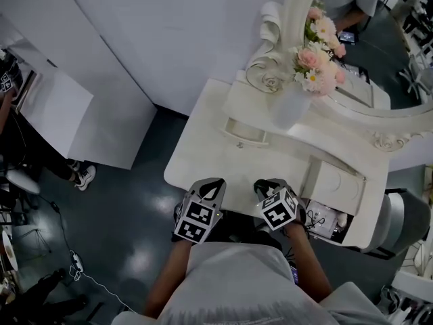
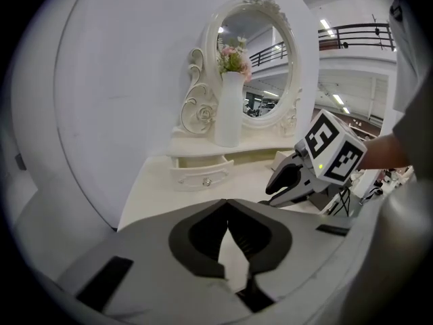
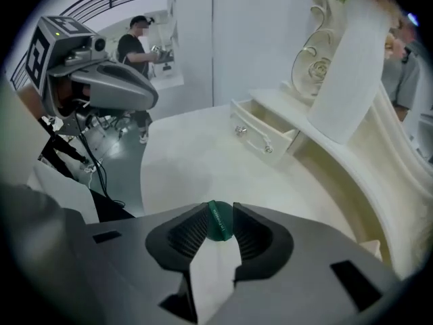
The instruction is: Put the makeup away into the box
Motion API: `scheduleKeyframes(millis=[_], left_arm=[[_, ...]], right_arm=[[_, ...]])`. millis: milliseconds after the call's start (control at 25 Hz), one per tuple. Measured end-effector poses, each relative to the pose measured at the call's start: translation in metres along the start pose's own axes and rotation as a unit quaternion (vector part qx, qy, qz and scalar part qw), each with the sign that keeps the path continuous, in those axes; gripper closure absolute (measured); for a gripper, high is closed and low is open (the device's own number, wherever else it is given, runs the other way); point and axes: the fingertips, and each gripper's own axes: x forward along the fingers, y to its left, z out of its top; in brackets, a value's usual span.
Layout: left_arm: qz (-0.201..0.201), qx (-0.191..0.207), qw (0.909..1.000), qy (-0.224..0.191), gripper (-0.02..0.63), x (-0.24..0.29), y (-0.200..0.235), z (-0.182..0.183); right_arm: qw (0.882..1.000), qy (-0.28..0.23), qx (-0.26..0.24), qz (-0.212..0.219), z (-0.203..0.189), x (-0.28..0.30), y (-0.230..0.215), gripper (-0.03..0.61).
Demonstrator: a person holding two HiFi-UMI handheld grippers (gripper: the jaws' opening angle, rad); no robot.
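Note:
A small round dark-green makeup item (image 3: 218, 223) sits between the fingertips of my right gripper (image 3: 220, 212), just over the white dressing table (image 3: 196, 161). The jaws stand a little apart around it, and I cannot see the pads pressing on it. In the head view the right gripper (image 1: 267, 187) hovers at the table's near edge, with the left gripper (image 1: 211, 185) beside it on the left. The left gripper (image 2: 227, 202) is shut, its tips meeting with nothing between them. A white box (image 1: 336, 181) stands at the table's right end.
A small drawer (image 1: 245, 133) stands pulled out under the shelf at the back. On that shelf are a white vase of pink flowers (image 1: 292, 107) and an oval mirror (image 1: 379, 39). Cables (image 1: 318, 219) hang at the table's right front. A person (image 3: 139, 42) stands far off.

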Motion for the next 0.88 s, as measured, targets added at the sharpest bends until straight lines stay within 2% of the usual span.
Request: scheduleKeyframes(millis=[200,520,880], left_arm=[[0.006,-0.012,0.9998,0.013,0.618,0.002,0.009,-0.007],[0.018,-0.019,0.9996,0.012,0.618,0.003,0.017,-0.009],[0.031,-0.029,0.9990,0.015,0.618,0.008,0.029,-0.007]], right_arm=[[0.998,0.039,-0.016,0.035,-0.007,0.021,0.005,0.431],[0.994,0.082,-0.047,0.050,-0.011,0.040,0.011,0.431],[0.990,0.108,-0.055,0.076,-0.005,0.041,0.014,0.431]])
